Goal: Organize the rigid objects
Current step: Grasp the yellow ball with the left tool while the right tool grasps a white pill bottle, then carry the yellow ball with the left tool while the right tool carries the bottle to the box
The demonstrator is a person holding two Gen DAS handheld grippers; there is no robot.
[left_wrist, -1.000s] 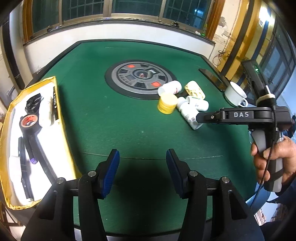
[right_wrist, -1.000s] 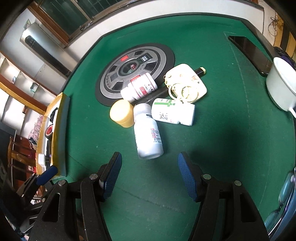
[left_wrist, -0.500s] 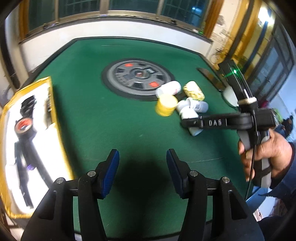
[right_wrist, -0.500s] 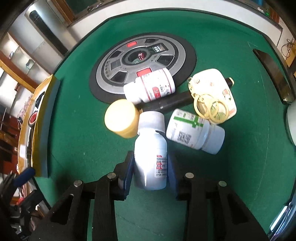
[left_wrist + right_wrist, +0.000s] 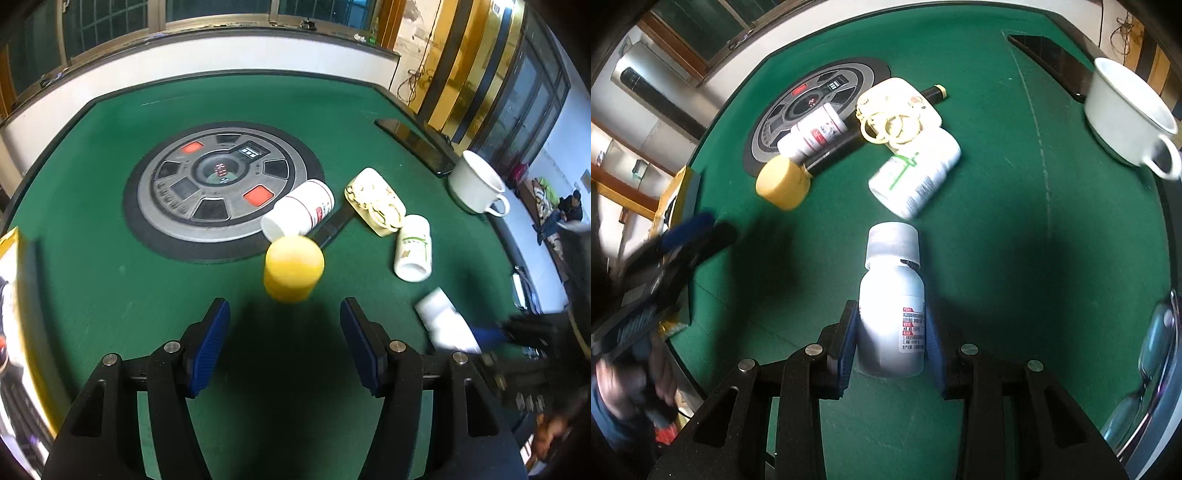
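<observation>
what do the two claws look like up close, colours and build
Both match: the left claw and right claw have black angular frames with cut-out slots, silver round bolt heads along the arms, and blue ribbed pads lining each finger. A dark blue sleeve shows behind the hand.

Your table [image 5: 110, 295] is covered in matt green felt, and the round panel [image 5: 221, 192] set into it looks like dull grey metal or plastic. The bottle [image 5: 892, 314] between your right fingers [image 5: 847, 347] is smooth, glossy white plastic with a paper label. The white cup [image 5: 476, 184] shines like glazed ceramic, while the yellow cap [image 5: 293, 267] looks matt plastic.
</observation>
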